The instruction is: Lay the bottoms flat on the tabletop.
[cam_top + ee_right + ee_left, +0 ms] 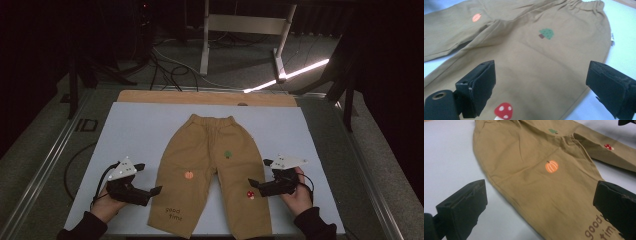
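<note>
On pale mat (135, 130), tan trousers (210, 150), flat, seemingly unwrinkled

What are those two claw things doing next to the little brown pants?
A person holds a black two-jaw gripper in each hand over small tan cotton trousers spread flat on a pale blue table mat. The left gripper and right gripper are both open, poised at the outer edges of the legs, gripping nothing yet.

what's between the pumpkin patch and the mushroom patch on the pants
In the high view, the gap between the two legs of the pants: pumpkin on one leg, mushroom on the other, bare pale mat between.
</note>
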Available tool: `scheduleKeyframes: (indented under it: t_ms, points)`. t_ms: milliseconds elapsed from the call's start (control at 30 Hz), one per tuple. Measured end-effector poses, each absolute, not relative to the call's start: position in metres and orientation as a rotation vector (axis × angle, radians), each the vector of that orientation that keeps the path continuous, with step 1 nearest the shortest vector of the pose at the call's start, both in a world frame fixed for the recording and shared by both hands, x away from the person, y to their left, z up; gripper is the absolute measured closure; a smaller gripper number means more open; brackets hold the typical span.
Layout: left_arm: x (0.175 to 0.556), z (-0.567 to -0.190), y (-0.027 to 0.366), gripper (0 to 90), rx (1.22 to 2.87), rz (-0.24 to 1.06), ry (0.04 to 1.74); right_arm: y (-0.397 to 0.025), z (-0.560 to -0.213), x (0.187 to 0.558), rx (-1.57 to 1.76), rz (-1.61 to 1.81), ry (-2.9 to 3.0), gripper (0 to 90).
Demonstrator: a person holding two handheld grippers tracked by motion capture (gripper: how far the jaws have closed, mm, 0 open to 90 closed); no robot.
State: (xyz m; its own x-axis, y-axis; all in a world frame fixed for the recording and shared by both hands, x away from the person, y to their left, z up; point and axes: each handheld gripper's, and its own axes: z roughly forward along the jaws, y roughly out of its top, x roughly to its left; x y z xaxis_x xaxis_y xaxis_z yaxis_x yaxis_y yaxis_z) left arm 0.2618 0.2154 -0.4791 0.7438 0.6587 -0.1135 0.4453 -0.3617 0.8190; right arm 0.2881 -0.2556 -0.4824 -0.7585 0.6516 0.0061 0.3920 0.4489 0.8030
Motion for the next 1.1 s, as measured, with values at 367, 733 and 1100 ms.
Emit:
scheduleKeyframes:
  t_ms: [367,733,1100]
  points:
    - [0.296,-0.467,0.210,0.3,2.010,0.288,0.864,-0.258,-0.478,0.315,0.943,1.203,2.357,9.5]
    - [0.332,-0.469,0.191,0.3,2.048,0.282,0.895,-0.253,-0.485,0.350,1.006,1.186,2.370,13.0]
    - [0.364,-0.488,0.174,0.3,2.087,0.253,0.953,-0.240,-0.495,0.377,1.053,1.156,2.362,13.3]
